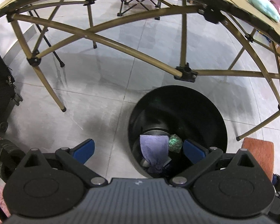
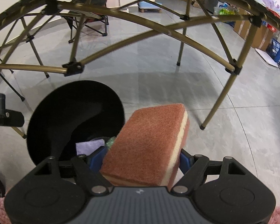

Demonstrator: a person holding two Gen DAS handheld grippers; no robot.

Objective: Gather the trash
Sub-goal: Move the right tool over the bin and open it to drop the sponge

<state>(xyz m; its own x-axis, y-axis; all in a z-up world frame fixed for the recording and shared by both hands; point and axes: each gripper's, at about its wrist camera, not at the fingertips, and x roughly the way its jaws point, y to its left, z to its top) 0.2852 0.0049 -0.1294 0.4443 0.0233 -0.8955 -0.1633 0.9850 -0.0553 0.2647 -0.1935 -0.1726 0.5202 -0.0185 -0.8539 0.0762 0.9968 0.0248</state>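
A black round trash bin (image 1: pixel 177 108) stands on the floor beside the folding table's legs. Inside it lie a purple cloth (image 1: pixel 154 147) and a crumpled green wrapper (image 1: pixel 175 142). My left gripper (image 1: pixel 139 150) hangs over the bin's near rim, open, with nothing between its blue pads. My right gripper (image 2: pixel 141 158) is shut on a reddish-brown sponge (image 2: pixel 149 143) with a pale yellow core, held just right of the bin (image 2: pixel 74 112). The cloth (image 2: pixel 89 146) and the wrapper (image 2: pixel 110 141) also show in the right wrist view. The sponge (image 1: pixel 257 153) appears at the right edge of the left wrist view.
The folding table's tan crossed bars (image 1: pixel 121 46) and legs (image 2: pixel 220 97) arch over and around the bin. A black wheeled case (image 1: pixel 1 93) stands at the left. A folding chair (image 2: pixel 91 24) and cardboard boxes (image 2: pixel 255 33) stand farther off. The floor is grey tile.
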